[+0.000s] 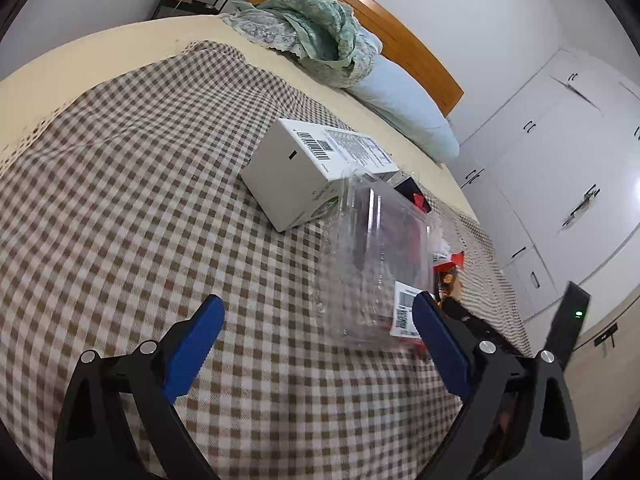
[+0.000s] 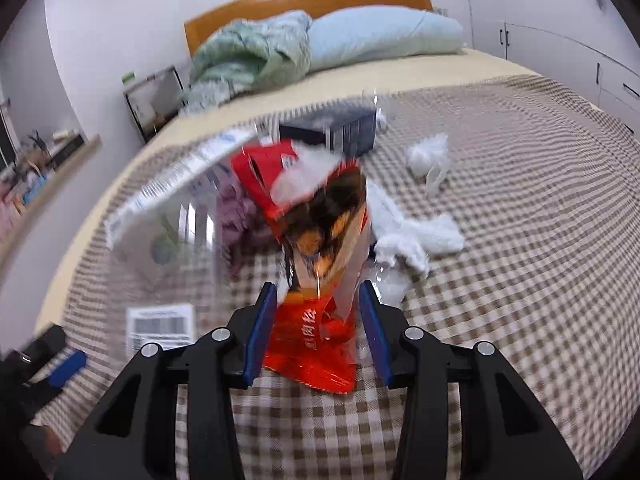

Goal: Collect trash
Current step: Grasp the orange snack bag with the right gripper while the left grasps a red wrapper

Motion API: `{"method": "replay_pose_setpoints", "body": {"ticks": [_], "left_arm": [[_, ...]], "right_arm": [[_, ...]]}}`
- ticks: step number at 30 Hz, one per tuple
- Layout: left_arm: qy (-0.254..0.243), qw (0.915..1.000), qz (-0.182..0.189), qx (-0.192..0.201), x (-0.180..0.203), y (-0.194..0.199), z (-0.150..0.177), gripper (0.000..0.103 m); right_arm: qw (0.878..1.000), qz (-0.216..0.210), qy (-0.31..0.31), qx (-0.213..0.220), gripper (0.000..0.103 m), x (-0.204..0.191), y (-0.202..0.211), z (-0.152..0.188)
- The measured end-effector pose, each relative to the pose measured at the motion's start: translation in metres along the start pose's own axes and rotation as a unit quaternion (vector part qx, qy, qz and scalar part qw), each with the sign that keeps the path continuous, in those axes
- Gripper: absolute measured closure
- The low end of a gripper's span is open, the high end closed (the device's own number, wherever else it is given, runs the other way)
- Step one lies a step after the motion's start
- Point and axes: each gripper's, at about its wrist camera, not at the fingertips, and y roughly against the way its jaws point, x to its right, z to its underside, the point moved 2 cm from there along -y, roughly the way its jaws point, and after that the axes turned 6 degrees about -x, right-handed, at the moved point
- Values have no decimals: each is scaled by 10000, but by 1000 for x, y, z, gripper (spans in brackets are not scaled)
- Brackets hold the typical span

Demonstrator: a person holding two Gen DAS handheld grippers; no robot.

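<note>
A clear plastic clamshell box (image 1: pixel 372 264) with a barcode label lies on the checked bedspread (image 1: pixel 120 200), just ahead of my open, empty left gripper (image 1: pixel 316 312); its right fingertip (image 1: pixel 424 308) is at the box's labelled corner. The box also shows in the right wrist view (image 2: pixel 176 216), blurred. My right gripper (image 2: pixel 318 300) is shut on a red snack wrapper (image 2: pixel 316 344) and holds it above the bedspread. Crumpled white tissues (image 2: pixel 416 236) and a dark box (image 2: pixel 344 128) lie beyond it.
A white carton (image 1: pixel 304 176) with a barcode stands behind the clamshell. A green blanket (image 1: pixel 312 28), a blue pillow (image 1: pixel 404 108) and the wooden headboard (image 1: pixel 400 32) are at the far end. White wardrobe doors (image 1: pixel 560 168) stand to the right. The left gripper shows at the lower left of the right wrist view (image 2: pixel 64 364).
</note>
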Motion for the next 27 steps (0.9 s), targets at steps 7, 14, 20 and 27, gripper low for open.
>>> {"method": "replay_pose_setpoints", "body": {"ticks": [7, 14, 20, 27], "left_arm": [[-80, 9996, -280, 42, -1, -5, 1, 11], [-620, 9948, -611, 527, 36, 20, 5, 12], [-1206, 9885, -738, 545, 115, -8, -43, 18], [-2385, 9571, -1404, -860, 200, -133, -112, 46]], "right_arm": [[9965, -297, -18, 775, 102, 12, 56, -8], [9876, 154, -709, 1394, 103, 83, 110, -12], [9849, 11, -1247, 1203, 102, 129, 103, -1], [9829, -400, -1550, 913, 102, 161, 85, 8]]}}
